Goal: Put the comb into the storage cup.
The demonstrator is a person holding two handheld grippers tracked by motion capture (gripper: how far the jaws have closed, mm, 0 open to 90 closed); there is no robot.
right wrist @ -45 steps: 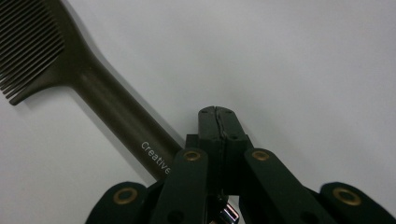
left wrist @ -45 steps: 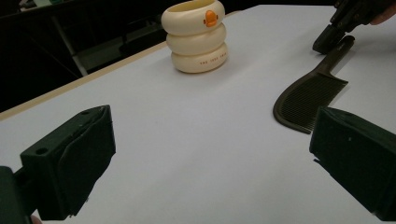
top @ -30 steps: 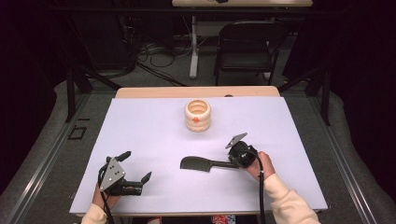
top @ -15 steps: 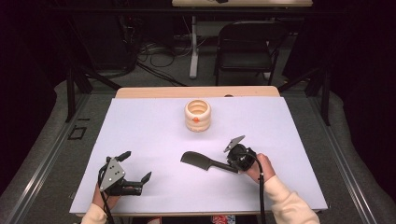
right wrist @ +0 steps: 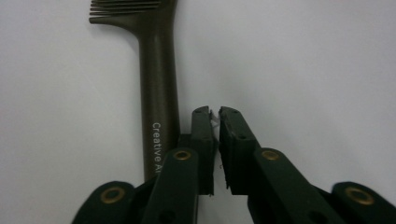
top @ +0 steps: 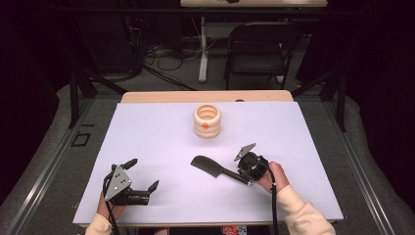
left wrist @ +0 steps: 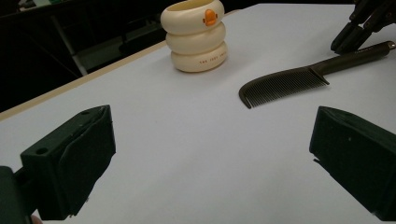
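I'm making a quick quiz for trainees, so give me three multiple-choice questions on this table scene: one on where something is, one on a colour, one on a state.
1. Where does the comb lie?
A. inside the holder
B. flat on the table, nearer the person than the holder
C. on the floor

2. What colour is the ringed holder?
A. cream
B. blue
C. red

3. How are the left hand-held gripper jaws?
A. clamped on the comb
B. shut on nothing
C. wide open

Answers:
1 B: the high view shows it flat on the table.
2 A: cream with a small orange mark.
3 C: bare table shows between them.
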